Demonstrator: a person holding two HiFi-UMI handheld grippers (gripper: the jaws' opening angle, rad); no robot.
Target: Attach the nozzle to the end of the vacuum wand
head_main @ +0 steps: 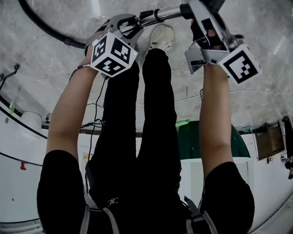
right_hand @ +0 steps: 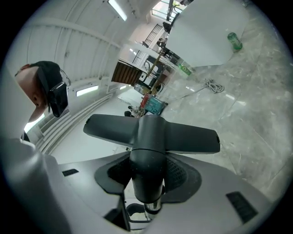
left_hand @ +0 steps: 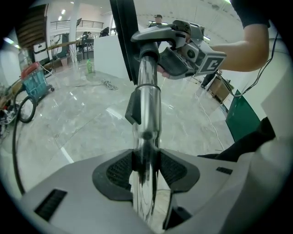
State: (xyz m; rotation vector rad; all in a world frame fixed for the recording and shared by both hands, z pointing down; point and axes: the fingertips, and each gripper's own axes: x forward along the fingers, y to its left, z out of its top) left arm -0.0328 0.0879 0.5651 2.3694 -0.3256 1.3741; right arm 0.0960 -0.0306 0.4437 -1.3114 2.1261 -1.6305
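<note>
left gripper [left_hand: 145,167] clamps the chrome wand [left_hand: 147,91]; right gripper [right_hand: 149,176] squeezes the black nozzle [right_hand: 151,137], which points to twelve o'clock.

We're in a big open hall, more showroom or lab than home: polished grey marble floor [left_hand: 68,123] running wide, white partition walls [left_hand: 104,57], a railed mezzanine [left_hand: 78,23] up behind, strip lights [right_hand: 118,9] overhead, and loose cable [left_hand: 108,85] and a green bottle [left_hand: 90,66] on the floor.

Nozzle [right_hand: 151,137] at right end of wand [head_main: 160,14]
</note>
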